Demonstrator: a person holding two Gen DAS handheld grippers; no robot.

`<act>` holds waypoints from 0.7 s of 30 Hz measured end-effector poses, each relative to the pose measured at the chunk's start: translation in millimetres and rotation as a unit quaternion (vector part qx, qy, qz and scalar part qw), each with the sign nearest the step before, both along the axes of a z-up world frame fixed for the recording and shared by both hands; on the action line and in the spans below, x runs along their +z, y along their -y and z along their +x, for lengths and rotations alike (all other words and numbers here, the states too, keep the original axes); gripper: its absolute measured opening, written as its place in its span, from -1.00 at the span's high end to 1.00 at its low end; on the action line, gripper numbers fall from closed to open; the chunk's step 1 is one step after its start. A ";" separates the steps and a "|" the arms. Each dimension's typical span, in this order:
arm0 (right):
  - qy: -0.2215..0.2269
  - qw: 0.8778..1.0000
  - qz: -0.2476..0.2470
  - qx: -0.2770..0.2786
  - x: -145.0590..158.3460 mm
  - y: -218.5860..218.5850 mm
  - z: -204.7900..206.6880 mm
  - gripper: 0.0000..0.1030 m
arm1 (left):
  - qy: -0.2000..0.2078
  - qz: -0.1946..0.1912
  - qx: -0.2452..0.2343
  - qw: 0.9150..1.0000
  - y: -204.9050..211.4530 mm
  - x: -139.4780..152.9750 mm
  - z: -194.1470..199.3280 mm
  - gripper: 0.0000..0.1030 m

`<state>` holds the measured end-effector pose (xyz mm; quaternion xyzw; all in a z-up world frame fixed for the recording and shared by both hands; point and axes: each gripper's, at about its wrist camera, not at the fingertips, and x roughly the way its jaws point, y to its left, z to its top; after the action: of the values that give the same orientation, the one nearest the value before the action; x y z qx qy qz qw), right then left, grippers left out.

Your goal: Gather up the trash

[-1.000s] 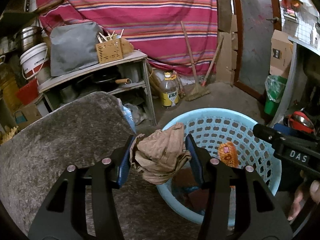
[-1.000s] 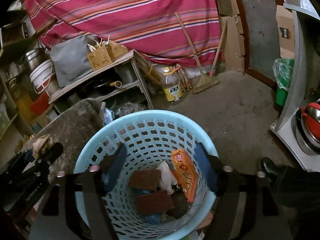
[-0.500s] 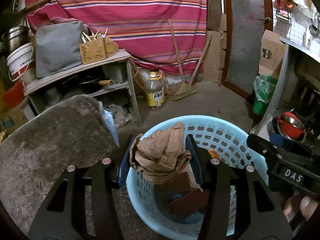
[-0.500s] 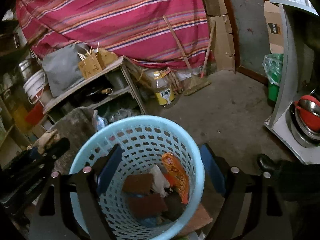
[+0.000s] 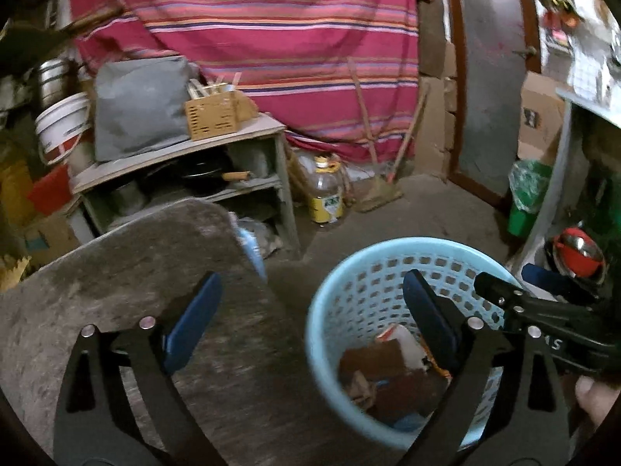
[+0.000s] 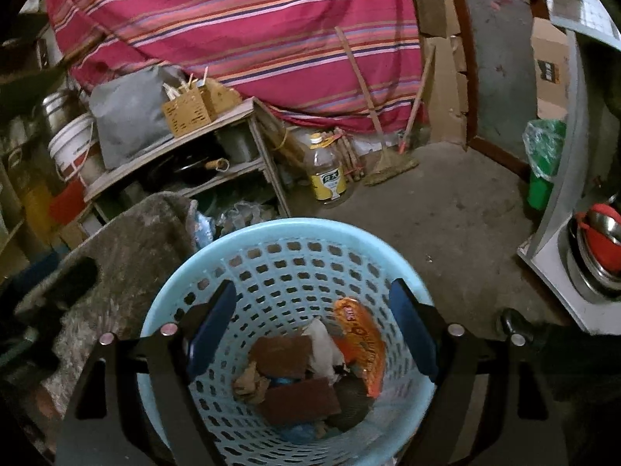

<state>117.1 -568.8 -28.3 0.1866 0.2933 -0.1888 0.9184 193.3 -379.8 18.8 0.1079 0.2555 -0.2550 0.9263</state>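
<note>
Left gripper (image 5: 310,310) jaws opening, wide apart, nothing between them; one finger sits over the grey rug-covered surface (image 5: 128,272), the other over the blue basket (image 5: 322,310). Right gripper (image 6: 314,326) jaws also opening, empty, straddling the basket (image 6: 295,233) mouth from above. Basket is the landmark: perforated light-blue plastic, standing on the concrete floor, just beside the grey surface. Inside it, all at the bottom: crumpled brown paper (image 6: 250,382), two brown flat pieces (image 6: 281,353), white crumpled scrap (image 6: 324,345), orange snack wrapper (image 6: 363,345) leaning on the far-right wall, something blue underneath. Beyond the basket: oil bottle (image 6: 326,174) on the floor, wooden shelf (image 6: 217,124) to its left, green bin (image 6: 541,171) far right
</note>
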 end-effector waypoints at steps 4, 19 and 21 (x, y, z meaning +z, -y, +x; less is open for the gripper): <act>0.002 0.999 -0.038 0.022 3.6 -31.5 7.4 -0.90 | 0.016 -0.010 0.038 0.999 -57.1 10.6 -7.1 -0.90; 0.031 0.985 -0.101 0.138 17.1 -182.8 -8.3 -0.92 | 0.052 -0.001 0.174 0.983 -284.0 4.1 -86.0 -0.90; 0.033 0.982 -0.097 0.158 17.4 -210.1 -17.9 -0.92 | 0.038 -0.004 0.176 0.984 -303.0 -4.1 -98.6 -0.90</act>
<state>99.2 -358.7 -10.9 0.0538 0.2684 -0.0626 0.9598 94.8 -76.8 14.7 0.0666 0.2340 -0.0845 0.9662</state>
